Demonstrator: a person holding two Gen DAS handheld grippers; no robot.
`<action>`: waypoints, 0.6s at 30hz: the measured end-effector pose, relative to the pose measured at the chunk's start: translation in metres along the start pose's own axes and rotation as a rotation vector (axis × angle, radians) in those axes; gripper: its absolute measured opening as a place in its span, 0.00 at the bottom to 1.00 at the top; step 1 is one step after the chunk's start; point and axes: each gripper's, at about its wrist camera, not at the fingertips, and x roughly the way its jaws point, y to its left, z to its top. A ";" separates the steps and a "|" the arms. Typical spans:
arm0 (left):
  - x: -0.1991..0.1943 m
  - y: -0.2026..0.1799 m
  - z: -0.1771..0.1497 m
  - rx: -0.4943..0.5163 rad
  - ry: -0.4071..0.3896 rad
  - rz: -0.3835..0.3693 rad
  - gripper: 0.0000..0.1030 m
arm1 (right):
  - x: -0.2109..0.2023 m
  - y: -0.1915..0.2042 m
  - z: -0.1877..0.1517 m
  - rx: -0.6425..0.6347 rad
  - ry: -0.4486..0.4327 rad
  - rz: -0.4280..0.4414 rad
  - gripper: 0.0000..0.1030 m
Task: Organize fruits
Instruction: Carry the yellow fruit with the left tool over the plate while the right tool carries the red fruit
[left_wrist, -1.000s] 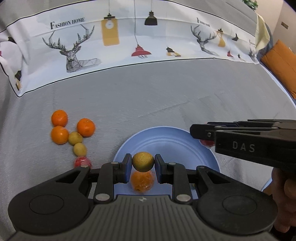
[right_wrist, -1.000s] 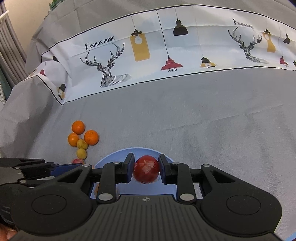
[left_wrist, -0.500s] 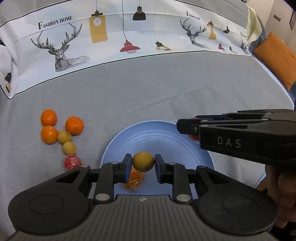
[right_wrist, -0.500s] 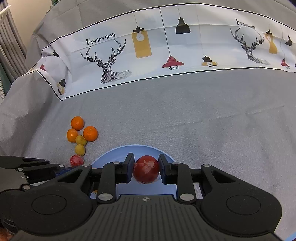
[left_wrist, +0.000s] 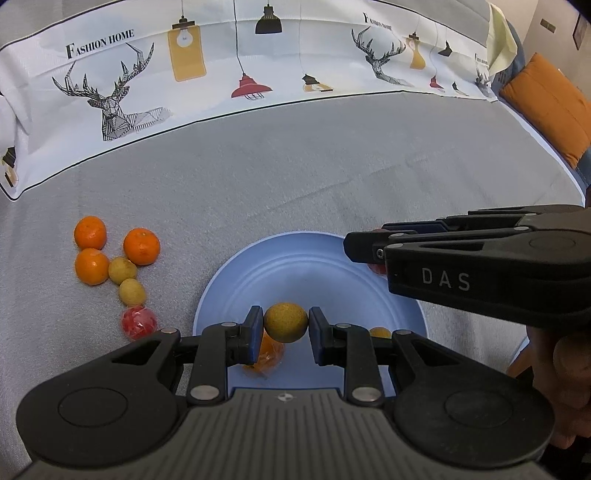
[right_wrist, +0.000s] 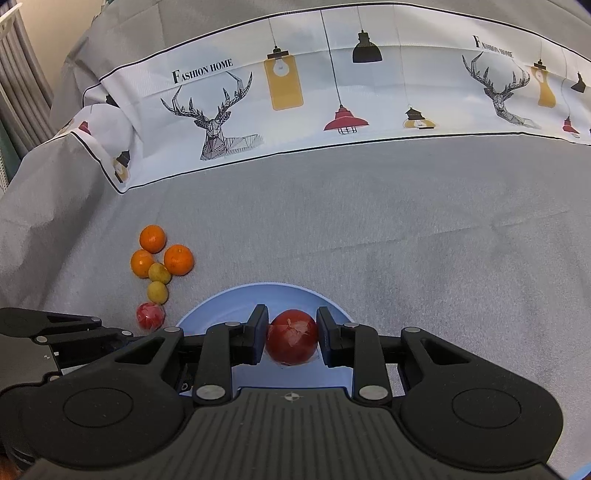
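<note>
While left fingers (left_wrist: 286, 328) clamp a rough yellow-brown ball (left_wrist: 285, 322), right fingers (right_wrist: 291, 338) clamp a glossy red globe (right_wrist: 291, 341).

On the side of my right tongs (left_wrist: 373, 251), seen from my left one, the raised letters "DAS" stood grey on black. The white printed band of the cloth (right_wrist: 295, 110) over the tabletop read "FASHION HOME" in dark capitals beside a line-drawn deer head, and the same words came again farther right along that band, smaller and partly cut off. I could read nothing else.
</note>
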 end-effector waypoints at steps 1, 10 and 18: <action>0.000 0.000 0.000 0.002 0.002 0.000 0.28 | 0.000 0.000 0.000 0.000 0.001 0.000 0.29; 0.002 -0.002 -0.001 0.007 0.006 -0.001 0.28 | 0.002 0.001 -0.001 -0.007 0.013 -0.002 0.29; 0.002 -0.002 -0.001 0.007 0.006 -0.002 0.28 | 0.002 0.002 0.000 -0.012 0.018 -0.001 0.29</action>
